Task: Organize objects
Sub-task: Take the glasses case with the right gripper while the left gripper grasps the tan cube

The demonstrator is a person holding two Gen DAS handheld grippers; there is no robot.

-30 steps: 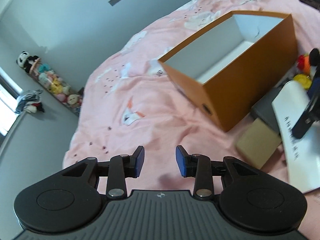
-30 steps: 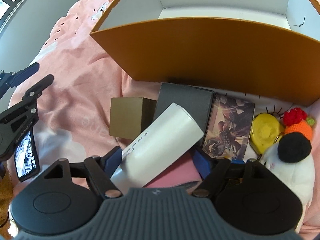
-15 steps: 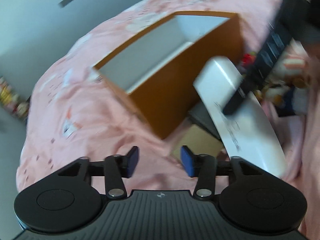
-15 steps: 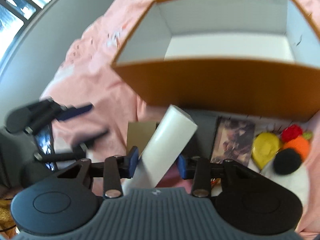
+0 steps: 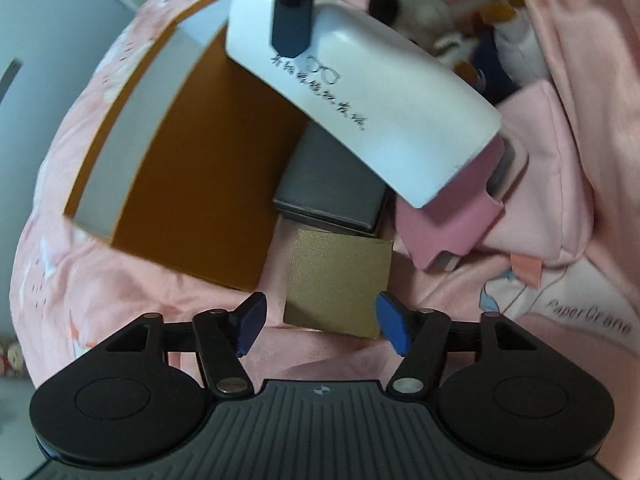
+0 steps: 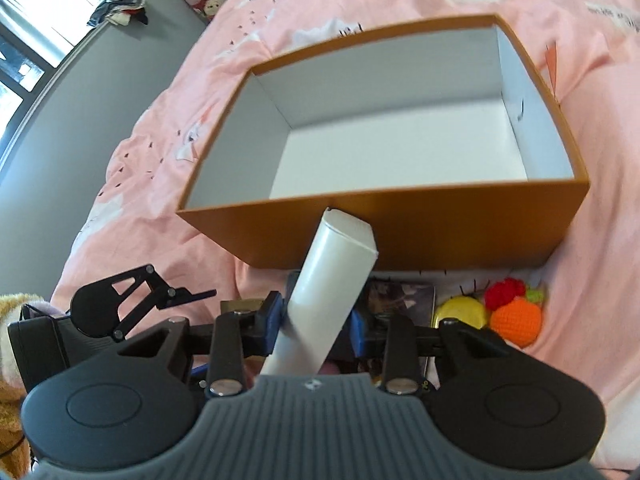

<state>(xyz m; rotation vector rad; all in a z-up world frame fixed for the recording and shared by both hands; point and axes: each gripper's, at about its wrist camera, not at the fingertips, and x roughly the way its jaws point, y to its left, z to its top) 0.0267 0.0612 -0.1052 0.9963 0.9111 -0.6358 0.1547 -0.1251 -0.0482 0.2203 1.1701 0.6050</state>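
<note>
My right gripper (image 6: 316, 322) is shut on a white rounded case (image 6: 326, 292) with a pink end, held tilted in the air just in front of the orange box (image 6: 440, 236), whose white inside is empty. The case (image 5: 360, 80) and one right finger (image 5: 292, 28) show in the left wrist view above the box's corner (image 5: 192, 176). My left gripper (image 5: 320, 328) is open, low over the bed, its tips either side of the near edge of a small gold-brown box (image 5: 338, 280).
A dark grey box (image 5: 332, 184) lies beyond the gold box. A picture card (image 6: 400, 300), a yellow disc (image 6: 460, 312), crocheted fruit (image 6: 516, 316) and a plush toy (image 5: 424, 12) lie by the orange box on the pink bedspread (image 6: 160, 168). A pink pillow (image 5: 580, 160) is at right.
My right gripper has lifted the white case off the pile and up toward the orange box. My left gripper has swung right, down to the gold-brown box, and opened wider.
</note>
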